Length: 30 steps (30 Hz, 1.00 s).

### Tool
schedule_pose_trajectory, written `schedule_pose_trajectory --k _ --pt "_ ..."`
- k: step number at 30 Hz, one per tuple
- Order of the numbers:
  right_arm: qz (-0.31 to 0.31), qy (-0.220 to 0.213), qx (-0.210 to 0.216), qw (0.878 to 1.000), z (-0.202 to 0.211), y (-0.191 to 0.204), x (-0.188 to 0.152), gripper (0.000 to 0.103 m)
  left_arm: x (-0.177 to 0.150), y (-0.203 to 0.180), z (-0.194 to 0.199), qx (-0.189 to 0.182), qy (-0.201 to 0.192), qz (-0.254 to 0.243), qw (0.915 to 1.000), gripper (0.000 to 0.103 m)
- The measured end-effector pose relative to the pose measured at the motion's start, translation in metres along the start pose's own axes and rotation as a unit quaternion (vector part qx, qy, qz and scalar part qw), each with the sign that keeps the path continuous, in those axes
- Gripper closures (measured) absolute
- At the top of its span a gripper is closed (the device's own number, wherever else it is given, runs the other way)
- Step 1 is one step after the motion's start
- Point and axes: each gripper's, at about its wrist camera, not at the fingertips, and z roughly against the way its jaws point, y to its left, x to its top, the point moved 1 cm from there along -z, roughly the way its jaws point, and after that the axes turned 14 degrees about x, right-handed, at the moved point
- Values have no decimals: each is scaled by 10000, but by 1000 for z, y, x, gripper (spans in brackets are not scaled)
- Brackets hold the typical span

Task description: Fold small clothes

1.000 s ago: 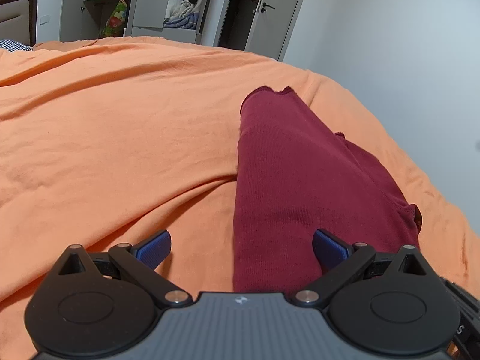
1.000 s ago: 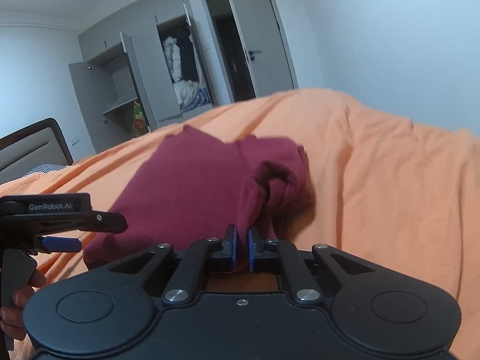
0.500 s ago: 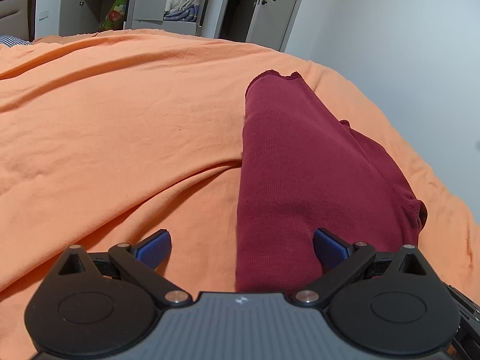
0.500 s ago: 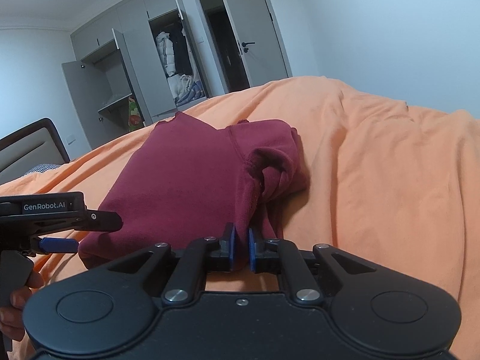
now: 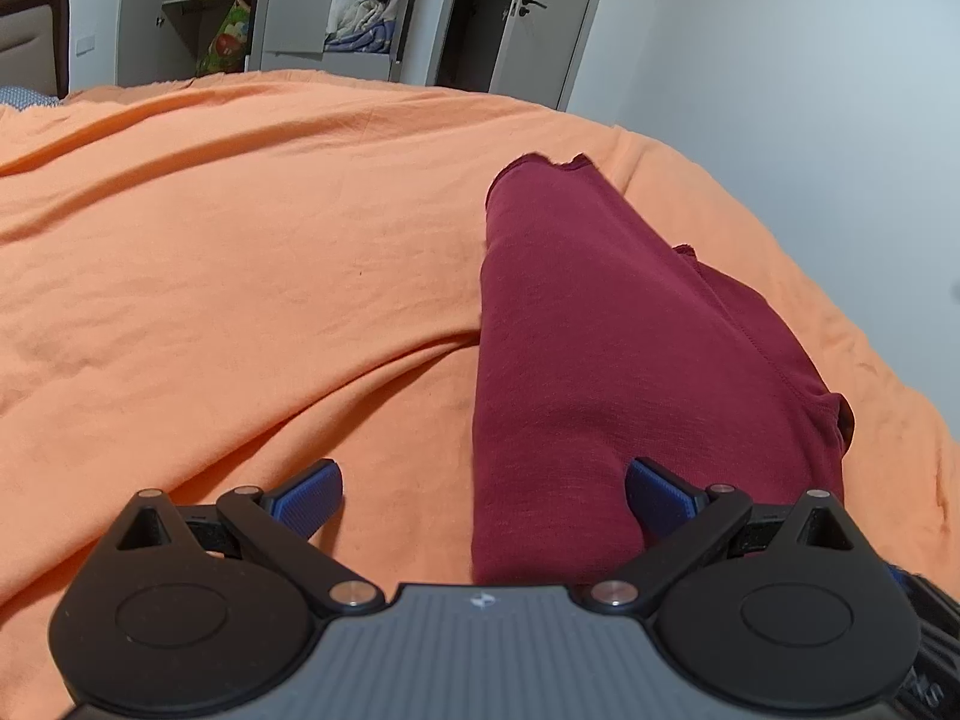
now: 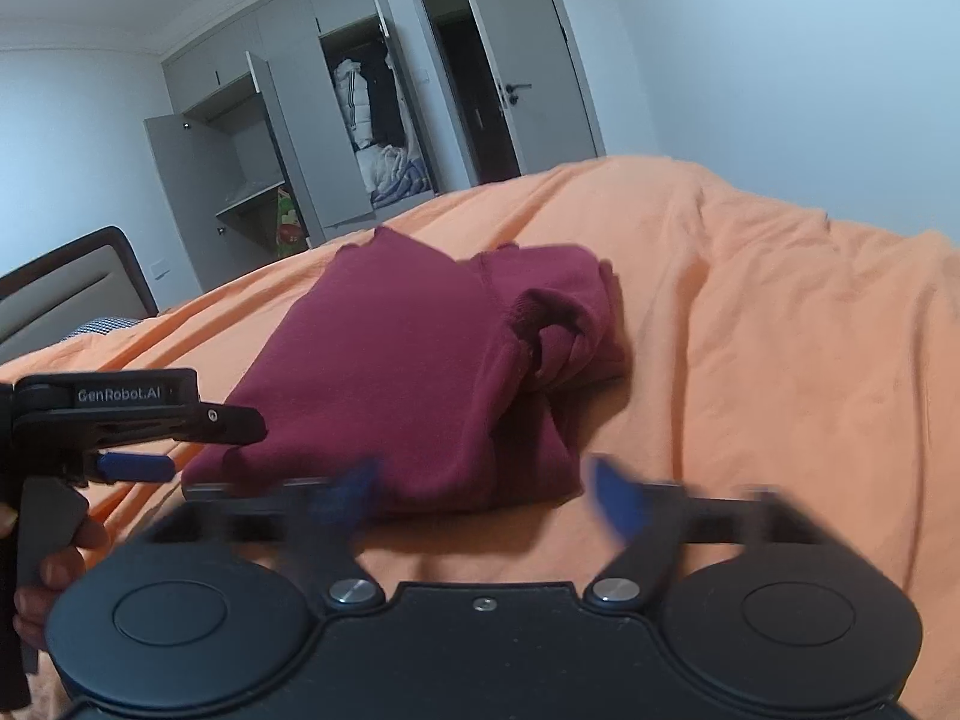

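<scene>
A: The right gripper (image 6: 483, 495) is springing apart. Half a second ago its blue fingers were pinched together at the near hem of the maroon garment (image 6: 414, 372); now they are blurring outward, spread and holding nothing.

B: So that fold is being let go. The garment is lying doubled on the orange bedsheet (image 6: 780, 330), with a bunched cuff sitting at about two o'clock on the pile.

A: And the left gripper (image 5: 483, 501) is hovering, jaws wide and empty as before, its right finger over the near end of the garment (image 5: 588, 360), which is stretching toward one o'clock across the bedsheet (image 5: 240, 240).

B: I'm judging the next job to be tidying that cuff, or another fold.

A: Any writing?

B: The left gripper (image 6: 129, 468), seen at nine o'clock from the right camera, is showing "GenRobot.AI" on its side.
</scene>
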Motion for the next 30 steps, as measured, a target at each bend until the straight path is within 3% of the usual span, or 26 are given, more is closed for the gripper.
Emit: schedule_pose_trajectory --k 2,5,12,17,21,26,30 --pt "161 -62 10 9999 5 2 0 12 2 -1 4 -32 -94 -23 9999 1" --pt "289 -163 11 9994 9 1 3 1 5 -2 7 -102 -229 -43 9997 1" --pt "167 -326 -87 9993 3 -22 20 1 20 -8 1 -174 -389 -125 9990 1" --pt "145 -562 -77 9983 -13 -40 46 1 38 -12 -10 -286 -729 -273 9966 0" --pt "121 -573 -239 9980 -49 -59 70 1 46 -15 -31 63 -993 -203 9948 0" --pt "-35 -542 211 9983 -84 -84 86 1 48 -16 -52 -86 -1028 -342 9941 0" --pt "-58 -259 705 9972 -104 -98 75 1 43 -11 -69 -228 -838 -187 9960 0"
